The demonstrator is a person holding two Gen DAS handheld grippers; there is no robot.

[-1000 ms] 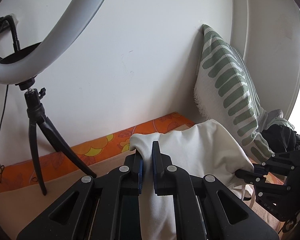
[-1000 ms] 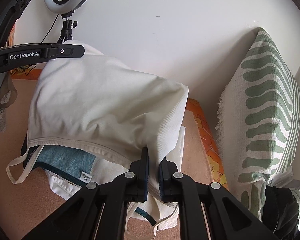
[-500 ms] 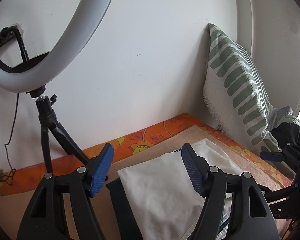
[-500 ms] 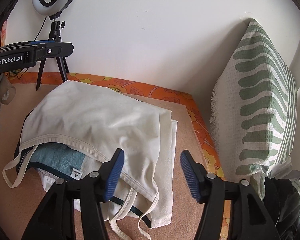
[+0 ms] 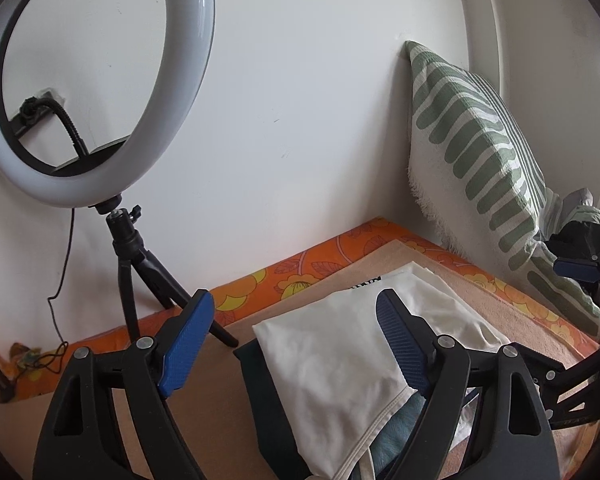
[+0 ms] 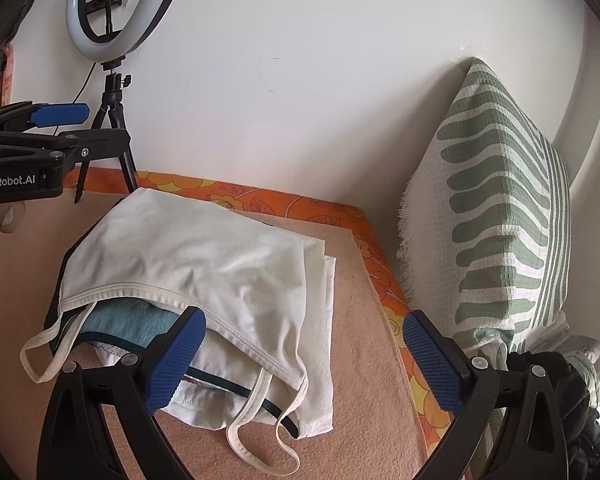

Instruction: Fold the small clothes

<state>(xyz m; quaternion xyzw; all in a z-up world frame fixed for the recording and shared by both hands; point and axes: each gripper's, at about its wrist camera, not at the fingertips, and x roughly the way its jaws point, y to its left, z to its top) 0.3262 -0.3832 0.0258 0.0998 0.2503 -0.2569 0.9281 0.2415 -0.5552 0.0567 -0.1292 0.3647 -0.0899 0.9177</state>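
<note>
A cream strappy top [image 6: 204,256] lies folded on a small pile of clothes on the peach blanket [image 6: 364,344]. Teal and dark garments show under it [image 6: 128,320]. It also shows in the left wrist view [image 5: 340,368], over a dark garment [image 5: 260,392]. My left gripper [image 5: 296,344] is open and empty just above the pile's left end. My right gripper [image 6: 304,352] is open and empty above the pile's near right edge, with the top's straps [image 6: 256,408] trailing below it.
A ring light on a black tripod [image 5: 136,264] stands at the back left by the white wall. A green-striped pillow [image 6: 500,220] leans in the right corner, with dark cloth [image 6: 560,392] below it. An orange flowered sheet [image 6: 300,208] borders the blanket.
Both grippers were shut on the cream top and held it up. They have opened and let it go, and it now lies flat on the pile. Both grippers have drawn back slightly.
</note>
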